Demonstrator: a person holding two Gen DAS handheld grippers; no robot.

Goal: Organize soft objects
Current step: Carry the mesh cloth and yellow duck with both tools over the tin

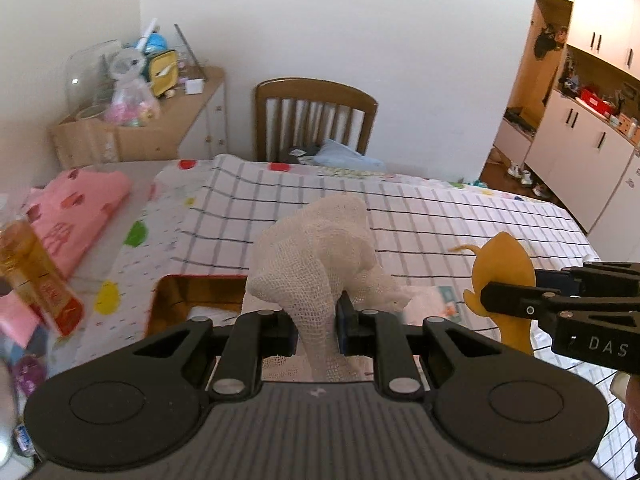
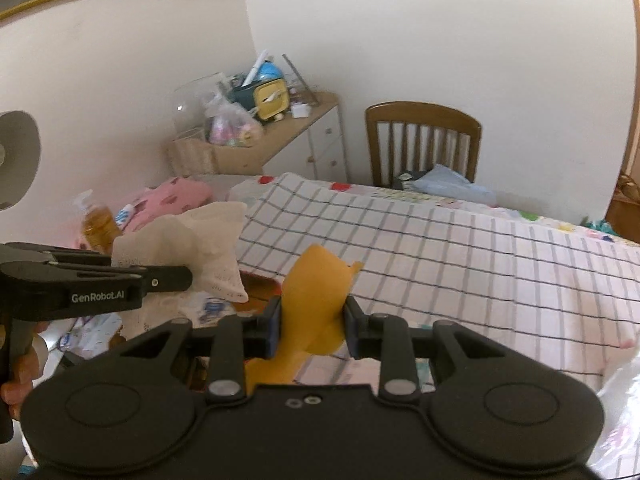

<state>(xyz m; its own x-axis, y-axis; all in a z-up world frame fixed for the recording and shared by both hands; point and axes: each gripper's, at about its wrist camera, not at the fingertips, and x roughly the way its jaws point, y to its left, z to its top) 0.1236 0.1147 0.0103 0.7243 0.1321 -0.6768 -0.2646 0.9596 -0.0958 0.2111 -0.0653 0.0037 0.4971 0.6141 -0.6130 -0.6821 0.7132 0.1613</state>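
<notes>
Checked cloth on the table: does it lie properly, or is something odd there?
The checked cloth is askew: near the left gripper its edge is pulled back, baring a patch of brown tabletop. It also ripples instead of lying flat.

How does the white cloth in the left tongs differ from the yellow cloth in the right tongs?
The white gauze cloth is an open, see-through mesh; the yellow cloth looks smooth and opaque. The white one bunches into a bulky lump above the left tongs; the yellow one stands as a slimmer folded strip in the right tongs. Both are clamped and lifted above the checked tablecloth.
</notes>
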